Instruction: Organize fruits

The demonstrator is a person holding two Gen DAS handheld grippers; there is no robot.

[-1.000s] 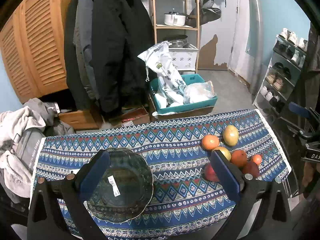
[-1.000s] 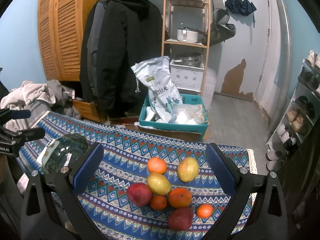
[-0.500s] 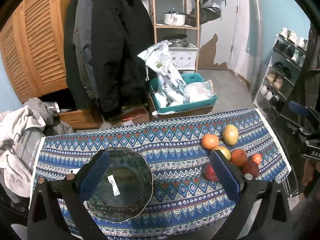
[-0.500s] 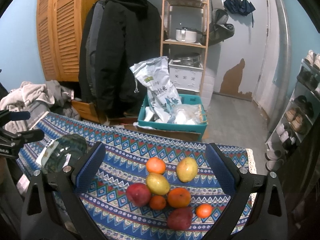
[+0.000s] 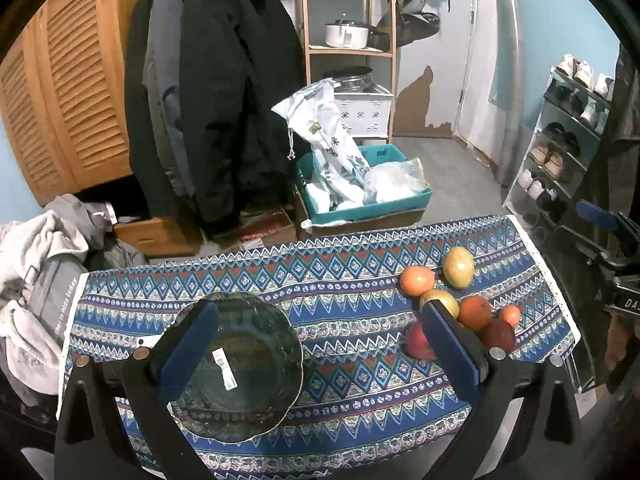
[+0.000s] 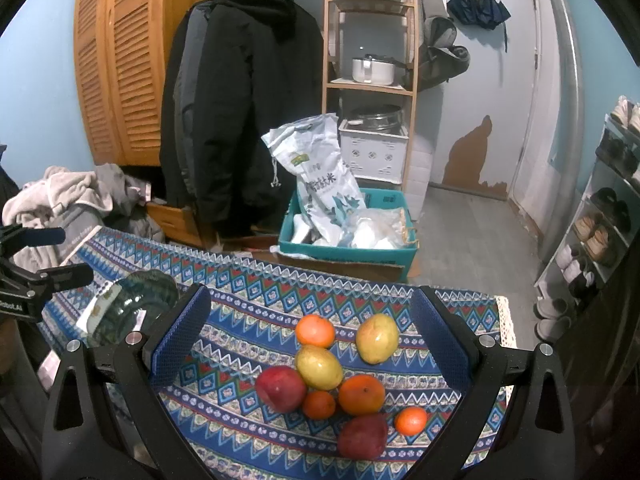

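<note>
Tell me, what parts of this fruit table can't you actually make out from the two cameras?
- Left wrist view: the right finger covers part of the red apple and the fruit behind it.
- Same view: the left finger hides part of the glass plate.
- Plate's sticker: print too small to read.
- Right wrist view: the table's near edge is cut off.
</note>
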